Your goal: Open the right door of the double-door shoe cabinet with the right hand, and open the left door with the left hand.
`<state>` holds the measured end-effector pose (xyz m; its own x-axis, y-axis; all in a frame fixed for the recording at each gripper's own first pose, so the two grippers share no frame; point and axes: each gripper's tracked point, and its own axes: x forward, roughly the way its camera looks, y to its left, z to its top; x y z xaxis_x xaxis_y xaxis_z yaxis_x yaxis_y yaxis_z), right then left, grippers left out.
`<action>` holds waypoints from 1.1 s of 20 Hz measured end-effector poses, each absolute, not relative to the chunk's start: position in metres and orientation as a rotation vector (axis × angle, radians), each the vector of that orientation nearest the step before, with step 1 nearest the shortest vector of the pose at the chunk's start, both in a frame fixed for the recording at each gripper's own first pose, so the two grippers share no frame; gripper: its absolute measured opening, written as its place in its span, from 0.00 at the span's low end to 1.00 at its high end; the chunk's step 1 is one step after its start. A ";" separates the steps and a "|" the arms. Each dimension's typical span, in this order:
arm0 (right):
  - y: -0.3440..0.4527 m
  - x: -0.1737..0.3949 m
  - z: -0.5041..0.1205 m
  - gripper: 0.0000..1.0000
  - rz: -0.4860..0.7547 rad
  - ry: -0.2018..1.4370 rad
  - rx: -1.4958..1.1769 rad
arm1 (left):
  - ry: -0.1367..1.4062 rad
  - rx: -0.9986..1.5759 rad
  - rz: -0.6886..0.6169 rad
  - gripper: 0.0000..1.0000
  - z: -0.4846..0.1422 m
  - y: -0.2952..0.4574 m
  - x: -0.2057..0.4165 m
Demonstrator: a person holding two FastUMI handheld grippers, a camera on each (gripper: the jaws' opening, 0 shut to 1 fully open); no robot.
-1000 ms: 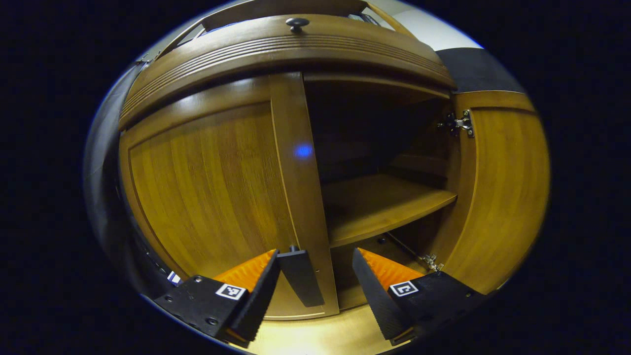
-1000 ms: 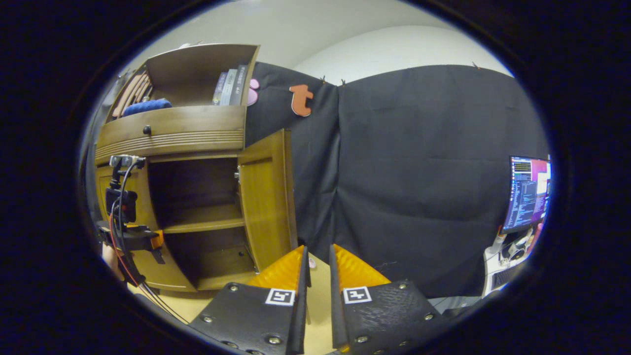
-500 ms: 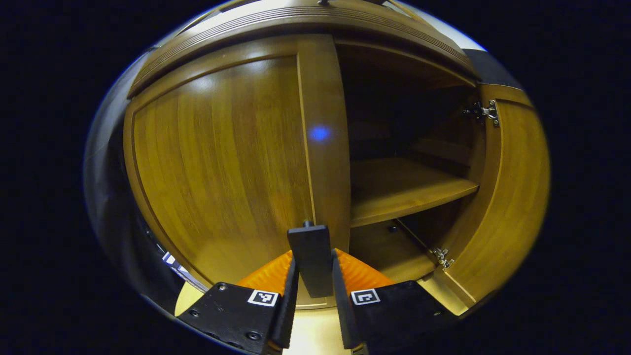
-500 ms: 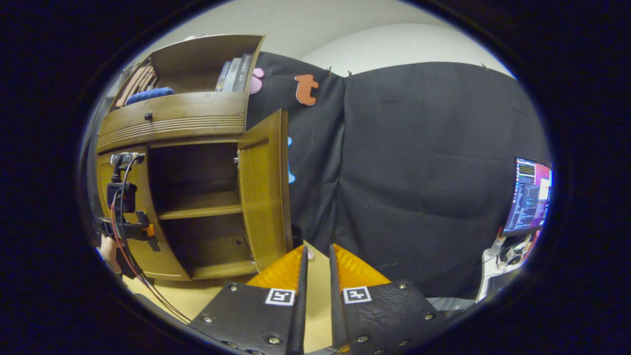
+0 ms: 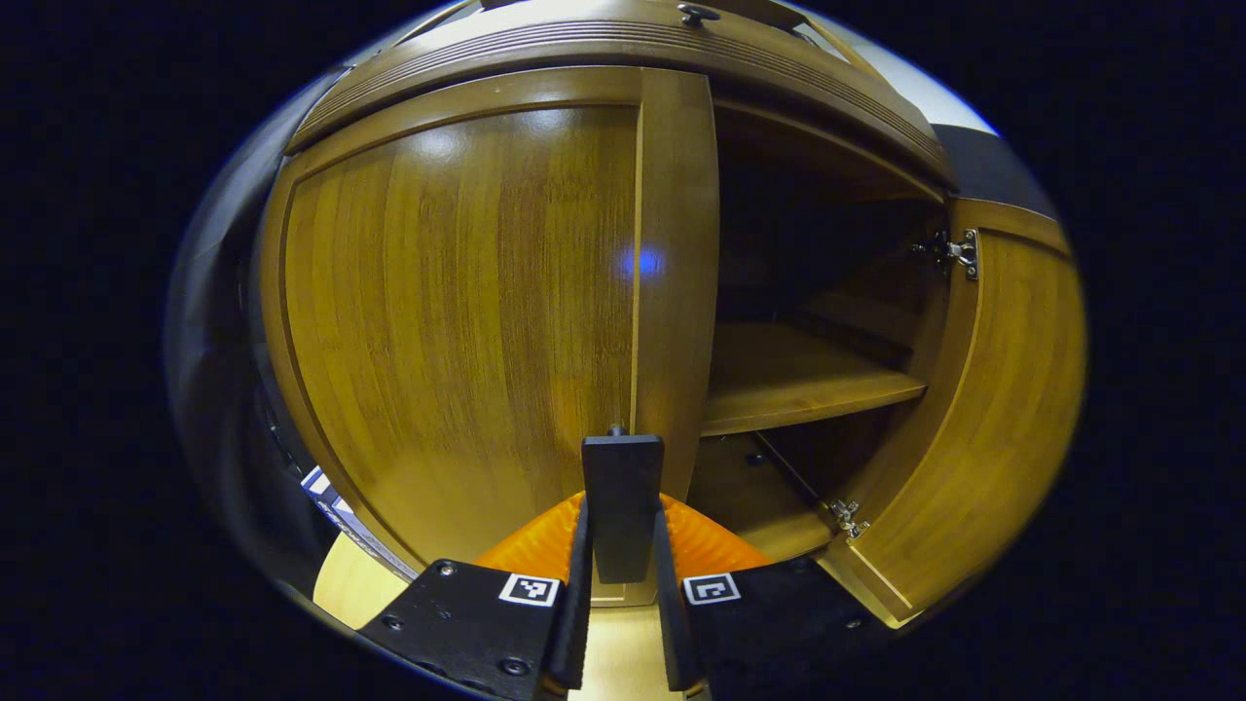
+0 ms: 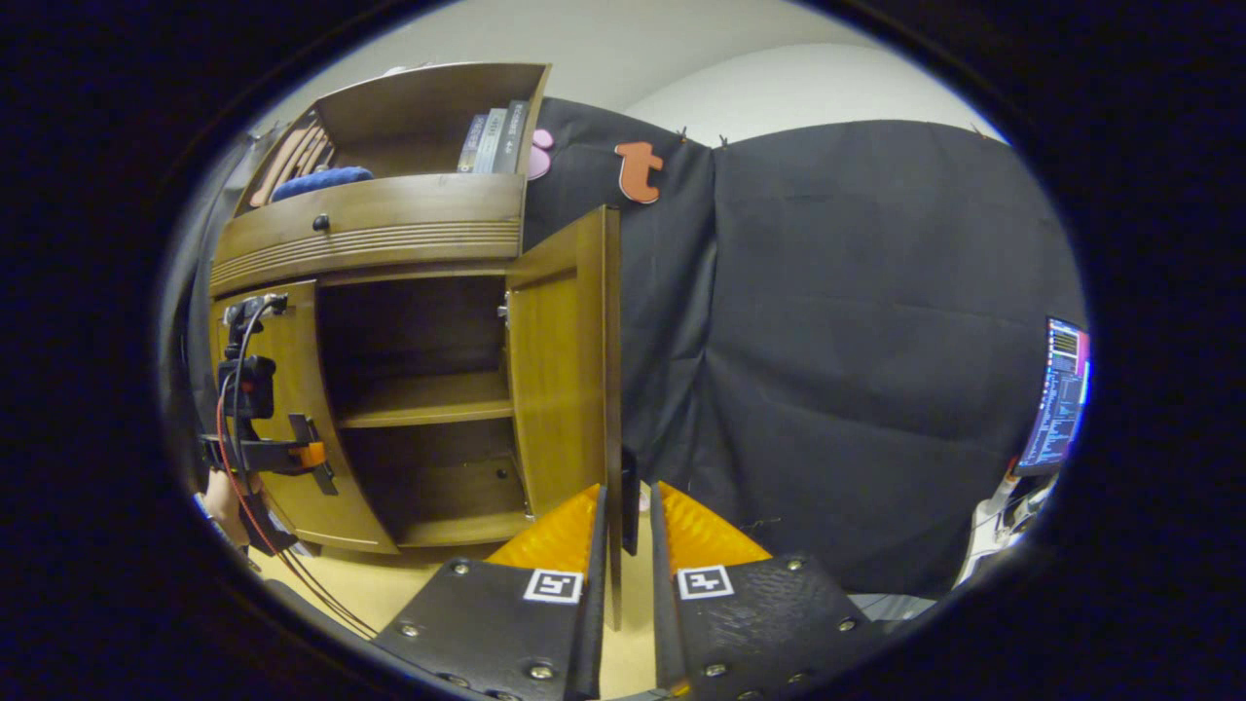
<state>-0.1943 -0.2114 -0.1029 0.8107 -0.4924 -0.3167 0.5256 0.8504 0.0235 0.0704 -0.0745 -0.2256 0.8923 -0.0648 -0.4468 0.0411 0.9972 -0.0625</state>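
Left door (image 5: 467, 312) of the shoe cabinet (image 6: 370, 239) is closed; its dark handle (image 5: 622, 497) sits between the left gripper (image 5: 621, 545) fingers, which are nearly together and appear to press it on both sides. A second ago those fingers were wide apart. Right door (image 6: 560, 360) stands swung open. Right gripper (image 6: 623, 531) fingers are narrowly parted astride that door's edge; contact cannot be confirmed.

cabinet (image 5: 467, 292) interior dark behind shelf (image 5: 788, 375), back unreadable. monitor (image 6: 1061, 394) cut off at right edge, hand (image 6: 226, 501) mostly hidden.
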 end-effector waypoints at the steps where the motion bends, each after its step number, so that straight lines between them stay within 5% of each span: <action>1: -0.209 -0.192 -0.102 0.22 -0.536 0.309 0.109 | 0.464 -0.056 -0.057 0.33 -0.225 -0.074 0.064; 22: -0.118 -0.130 -0.117 0.22 -0.187 0.354 0.168 | 0.450 -0.205 -0.058 0.33 -0.205 -0.041 -0.037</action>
